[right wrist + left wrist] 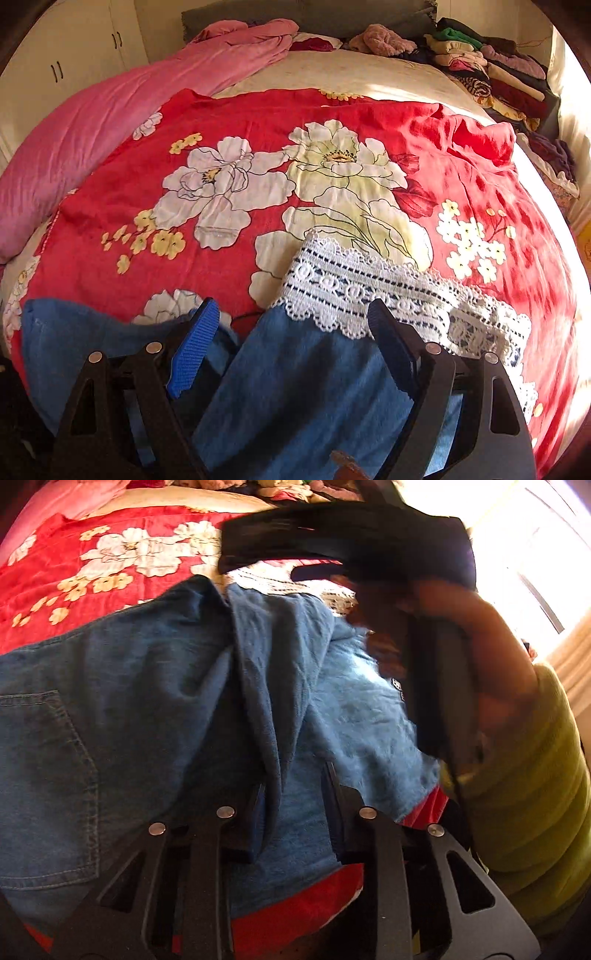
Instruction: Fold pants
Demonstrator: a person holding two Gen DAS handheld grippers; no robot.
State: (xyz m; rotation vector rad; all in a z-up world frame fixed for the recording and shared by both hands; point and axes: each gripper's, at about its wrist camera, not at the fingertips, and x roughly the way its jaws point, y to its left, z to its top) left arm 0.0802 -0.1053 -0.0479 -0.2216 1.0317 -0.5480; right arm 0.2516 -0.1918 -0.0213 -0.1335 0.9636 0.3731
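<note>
The pants [122, 709], blue denim with a white lace hem [373, 291], lie spread on the bed over a red blanket [258, 122] printed with big pale flowers. A back pocket shows flat at the near left in the left wrist view, and a raised fold of denim runs up the middle of the cloth.

The left tongs [295, 805] point steeply down onto that fold. Their jaws stand narrow, one on each side of the ridge of cloth, and the left finger is half buried under it; whether the pads truly press the denim I cannot tell.

The right tongs [291, 343] also tilt down, hovering over one leg near the lace hem. Their jaws are spread wide, the ribbed blue pad [192, 354] plain to see, with the leg passing under and between them but not gripped.

In the left wrist view the person's right hand [472, 635] wraps the dark handle of the right tool, blurred, with a yellow-green sleeve [532, 775] behind it. A pink quilt [92, 122] lies along the far left of the bed, and folded clothes [491, 74] are stacked at the far right.
</note>
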